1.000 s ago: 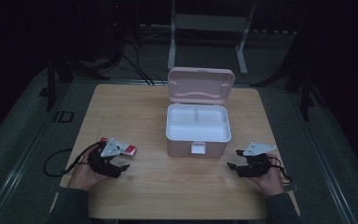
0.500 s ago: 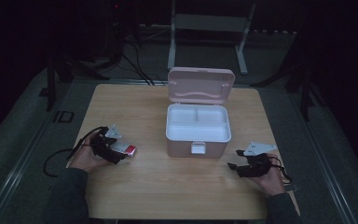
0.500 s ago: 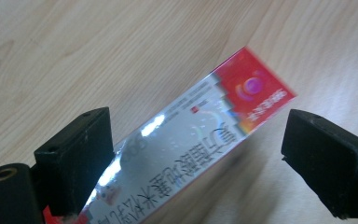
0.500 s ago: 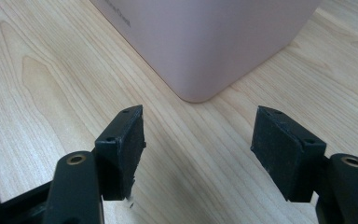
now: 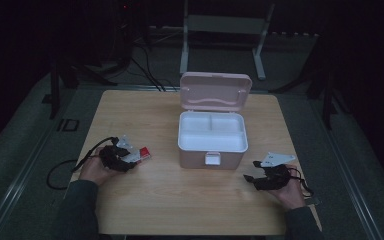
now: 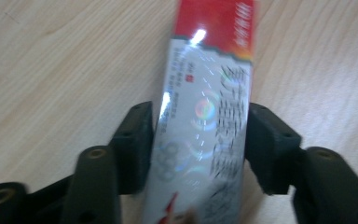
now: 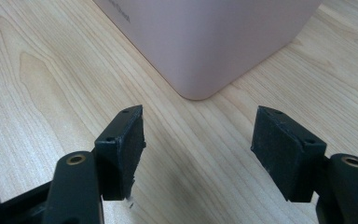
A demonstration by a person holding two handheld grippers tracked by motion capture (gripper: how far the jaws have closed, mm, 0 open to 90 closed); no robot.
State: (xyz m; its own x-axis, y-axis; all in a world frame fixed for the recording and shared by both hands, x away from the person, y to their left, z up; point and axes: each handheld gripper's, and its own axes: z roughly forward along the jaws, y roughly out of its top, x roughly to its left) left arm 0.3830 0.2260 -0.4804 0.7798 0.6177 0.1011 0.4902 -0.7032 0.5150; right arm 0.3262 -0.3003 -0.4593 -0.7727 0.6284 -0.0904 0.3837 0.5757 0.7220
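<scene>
A flat red and silver box [image 6: 205,93] lies on the wooden table [image 5: 180,210] at the left, its red end [image 5: 145,152] pointing toward the case. My left gripper [image 6: 198,140] has just been closing its jaws on the box, and both pads now press its long sides. In the high view the left gripper [image 5: 132,156] sits low over the table in the person's hand. An open pink case [image 5: 211,159] with a white inside stands at the middle. My right gripper [image 7: 198,140] stands open and empty, facing a corner of the case [image 7: 205,42].
The case lid [image 5: 215,92] stands upright at the back. A black cable [image 5: 62,172] loops off the table's left edge. The right gripper [image 5: 252,176] rests near the front right, with bare wood between the two hands. Dark floor and a metal stand lie beyond the table.
The left hand has slid forward and right to the red and silver box, and its jaws have come in around the box. The right hand has stayed put.
</scene>
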